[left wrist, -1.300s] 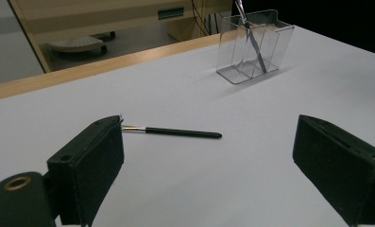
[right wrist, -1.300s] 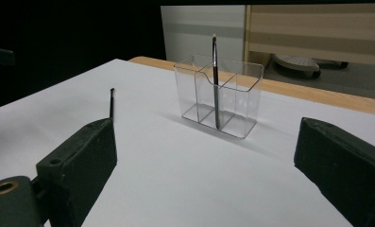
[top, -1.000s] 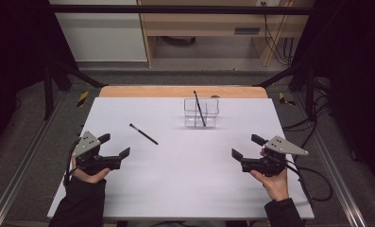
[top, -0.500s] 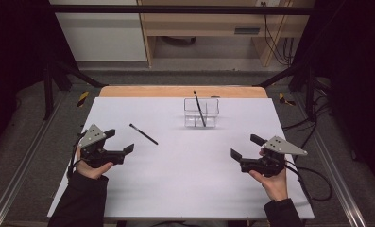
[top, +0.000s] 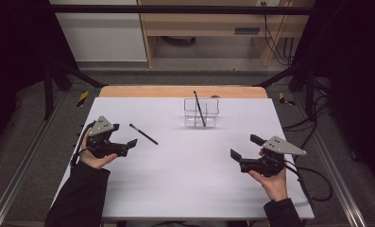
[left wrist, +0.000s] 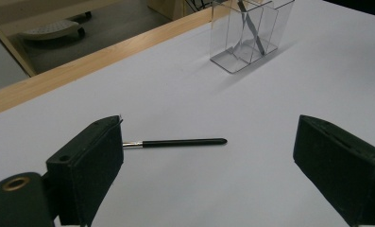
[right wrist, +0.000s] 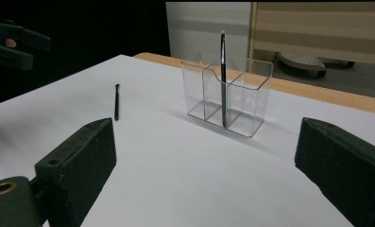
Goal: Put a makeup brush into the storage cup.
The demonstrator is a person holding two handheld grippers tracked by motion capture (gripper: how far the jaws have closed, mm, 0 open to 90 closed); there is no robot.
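A thin black brush (top: 143,134) with a metal ferrule lies flat on the white table (top: 185,179), left of centre. My left gripper (top: 124,135) is open just left of it; in the left gripper view the brush (left wrist: 180,142) lies ahead between the wide jaws, its ferrule end behind the left jaw. A clear divided holder (top: 201,113) stands at the far centre with a second black brush (top: 199,108) leaning in it. My right gripper (top: 245,146) is open and empty at the right, facing the holder (right wrist: 230,94) and its brush (right wrist: 222,75).
A wooden strip (top: 175,91) runs along the table's far edge. Cables (top: 312,175) trail off the right side. Metal rails (top: 15,189) flank the table. Open white surface lies between the two grippers.
My left gripper has moved forward and slightly right, closer to the lying brush. The right gripper has hardly shifted. The brushes and holder stayed put.
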